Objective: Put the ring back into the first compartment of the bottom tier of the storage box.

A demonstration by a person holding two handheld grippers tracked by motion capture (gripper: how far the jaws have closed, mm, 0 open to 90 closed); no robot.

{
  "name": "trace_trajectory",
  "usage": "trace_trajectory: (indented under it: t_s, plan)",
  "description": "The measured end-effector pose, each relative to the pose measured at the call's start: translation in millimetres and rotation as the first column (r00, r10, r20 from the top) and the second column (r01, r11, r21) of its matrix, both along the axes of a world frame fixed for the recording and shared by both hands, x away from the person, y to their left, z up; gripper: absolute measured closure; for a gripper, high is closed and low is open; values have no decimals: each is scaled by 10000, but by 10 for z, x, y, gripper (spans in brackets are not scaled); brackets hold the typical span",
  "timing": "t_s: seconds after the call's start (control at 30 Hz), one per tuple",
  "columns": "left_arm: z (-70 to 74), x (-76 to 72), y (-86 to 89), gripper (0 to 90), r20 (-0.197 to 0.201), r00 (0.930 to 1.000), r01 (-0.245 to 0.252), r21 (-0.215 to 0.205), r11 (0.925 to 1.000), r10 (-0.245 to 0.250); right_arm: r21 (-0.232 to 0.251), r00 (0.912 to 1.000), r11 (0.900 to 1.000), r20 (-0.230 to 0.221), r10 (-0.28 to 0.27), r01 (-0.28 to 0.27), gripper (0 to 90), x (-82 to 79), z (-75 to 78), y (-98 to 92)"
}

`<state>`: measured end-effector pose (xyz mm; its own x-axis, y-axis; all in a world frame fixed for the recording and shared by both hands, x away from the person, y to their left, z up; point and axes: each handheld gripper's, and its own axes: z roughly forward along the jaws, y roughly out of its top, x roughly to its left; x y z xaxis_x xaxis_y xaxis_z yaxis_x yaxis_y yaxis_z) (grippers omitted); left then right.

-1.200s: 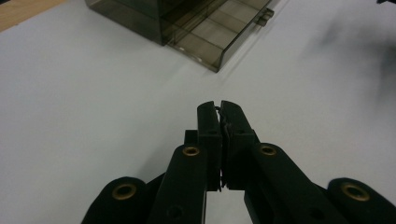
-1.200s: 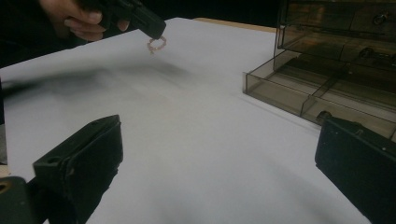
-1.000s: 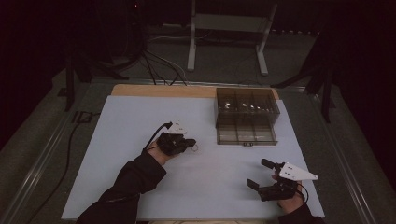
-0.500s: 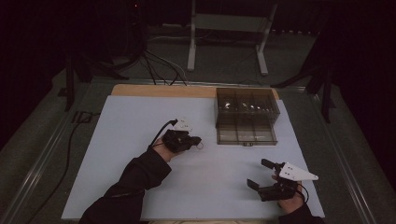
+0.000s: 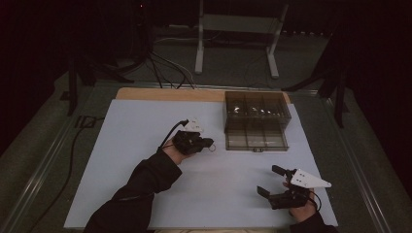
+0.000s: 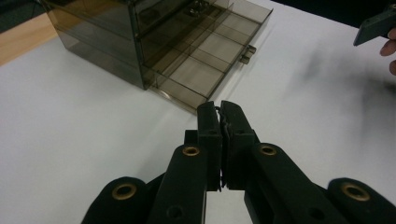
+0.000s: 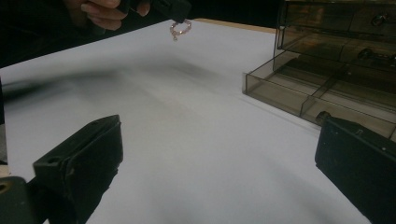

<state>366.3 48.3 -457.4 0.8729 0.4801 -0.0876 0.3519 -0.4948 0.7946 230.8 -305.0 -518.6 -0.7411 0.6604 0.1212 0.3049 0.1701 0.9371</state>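
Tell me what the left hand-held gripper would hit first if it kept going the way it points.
Probably the pulled-out drawer of the smoky plastic box. The left hand-held gripper, shut on a small ring, aims at its near corner, though depth is hard to judge.

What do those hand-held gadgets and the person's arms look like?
Both the left gripper and right gripper are black, with two blocky jaws, brass-coloured rivets, a pale three-cornered plate on top and a trailing black cable. The sleeves are dark.
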Motion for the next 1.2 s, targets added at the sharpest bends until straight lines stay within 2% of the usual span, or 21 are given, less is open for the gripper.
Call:
trace_trajectory:
  t_s: [0.37, 0.57, 0.9, 1.0, 1.2]
  plan:
    - [135, 101, -105, 896, 85, 9999, 111, -315, 9994, -108, 0, 10000, 10000, 22, -2, 2, 11, -7, 3, -1]
    - [126, 140, -197, 896, 116, 9995, 284, -342, 9990, -280, 12, 10000, 10000, 22, -3, 3, 11, -6, 3, -2]
    - [134, 232, -328, 896, 86, 9997, 218, -636, 9977, -213, 1, 10000, 10000, 37, 1, -1, 11, -11, 5, 0]
    - [152, 249, -385, 896, 196, 9995, 267, -617, 9977, -256, -1, 10000, 10000, 31, 2, -2, 11, -11, 5, -1]
    - [145, 295, -500, 896, 171, 9994, 300, -599, 9978, -290, 14, 10000, 10000, 42, 7, -7, 11, -12, 5, -5]
